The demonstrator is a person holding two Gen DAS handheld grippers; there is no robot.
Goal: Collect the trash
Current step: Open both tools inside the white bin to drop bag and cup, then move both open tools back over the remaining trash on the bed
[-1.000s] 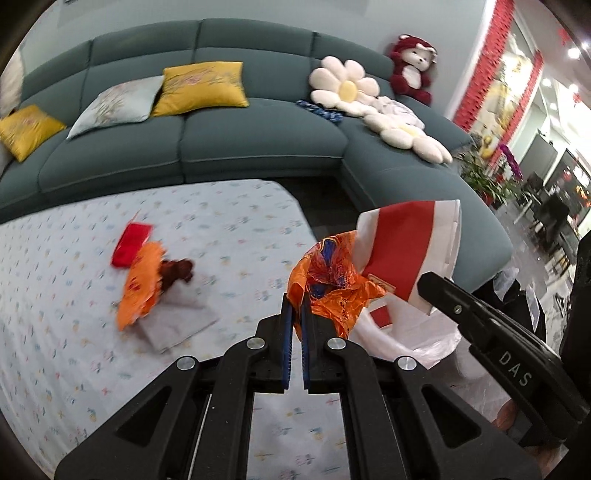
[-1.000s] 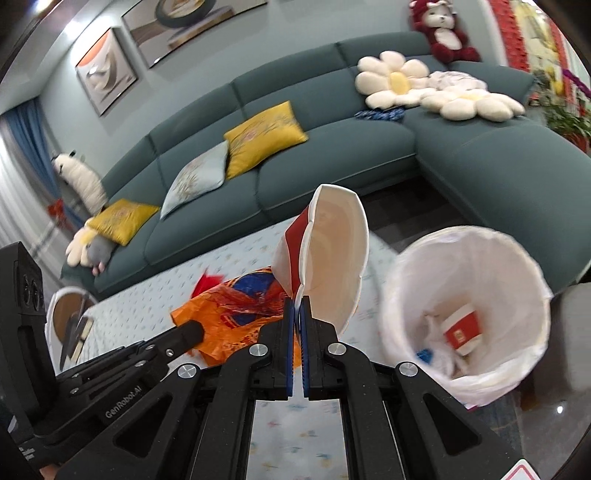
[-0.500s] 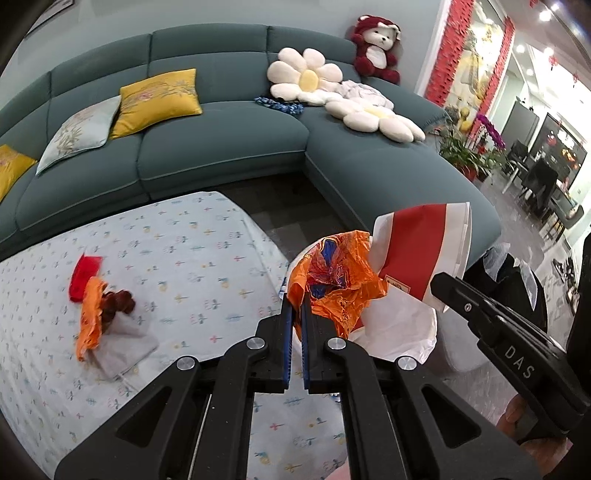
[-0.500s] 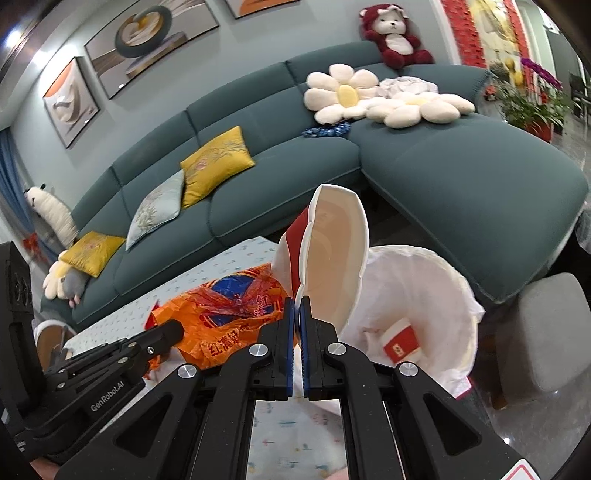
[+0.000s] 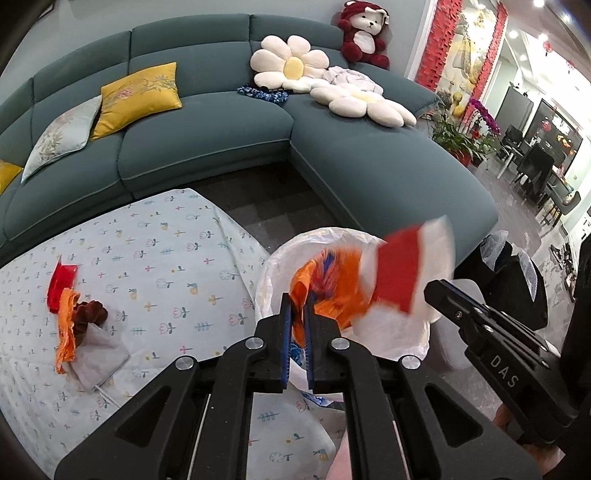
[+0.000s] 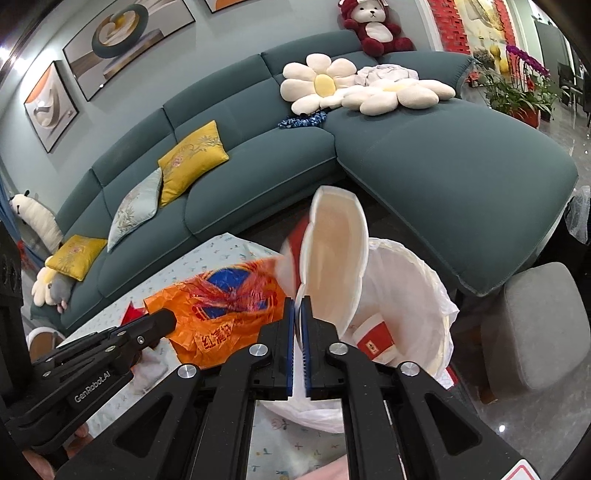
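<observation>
Over the lined bin (image 6: 417,295), the left tool (image 5: 298,314) pinched the orange wrapper (image 5: 328,291); the right tool (image 6: 298,317) clamped the paper cup (image 6: 332,254).

Centre of frame: orange wrapper (image 5: 328,291) with blue and red print; paper cup (image 5: 406,269), red and white. Lower left: pale blue tablecloth (image 5: 155,266) with small floral motifs. Top: teal sofa (image 5: 207,140).

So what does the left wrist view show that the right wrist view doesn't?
Only the left wrist view shows the leftover trash pile on the floral cloth. Only the right shows the red carton inside the bin and the wall pictures. Both show the orange wrapper, the paper cup and the lined bin.
</observation>
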